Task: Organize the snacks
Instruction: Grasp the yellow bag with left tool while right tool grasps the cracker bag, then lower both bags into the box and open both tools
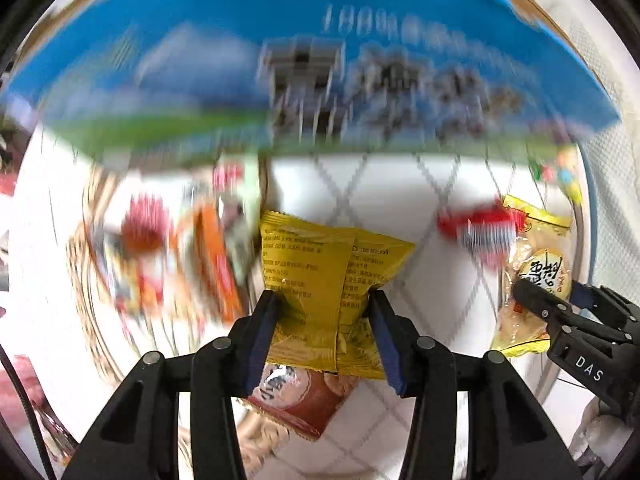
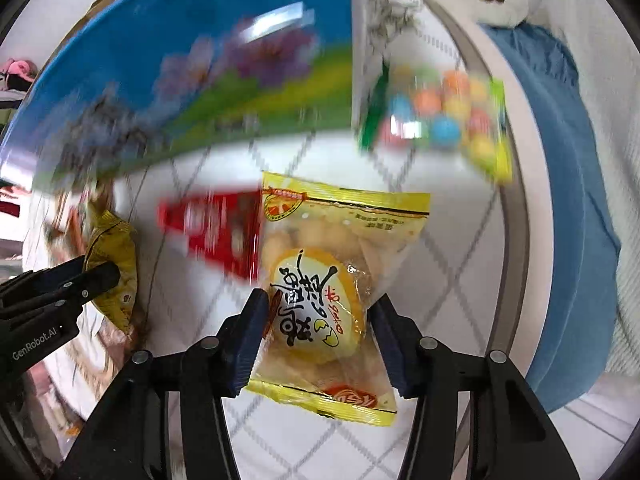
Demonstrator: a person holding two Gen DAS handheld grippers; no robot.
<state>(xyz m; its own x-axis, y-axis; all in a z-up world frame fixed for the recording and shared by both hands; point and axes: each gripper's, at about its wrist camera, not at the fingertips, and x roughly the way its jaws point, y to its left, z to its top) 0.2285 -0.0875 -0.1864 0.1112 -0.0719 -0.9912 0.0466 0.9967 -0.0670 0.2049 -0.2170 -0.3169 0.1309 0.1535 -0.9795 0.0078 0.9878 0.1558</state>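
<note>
Two packets in the air: your left gripper (image 1: 322, 300) pinches the yellow packet (image 1: 320, 276), your right gripper (image 2: 318, 308) clamps the egg cake (image 2: 332, 280) (both by slippery film), so fast swings over the red pack (image 2: 216, 228) could drop either.

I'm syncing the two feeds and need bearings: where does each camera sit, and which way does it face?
Left wrist: behind the left gripper, facing forward at its yellow snack bag; right gripper at right edge.
Right wrist: behind the right gripper, on its egg-cake packet; left gripper at left edge.
Shared: both packets, red packet, blue box.
</note>
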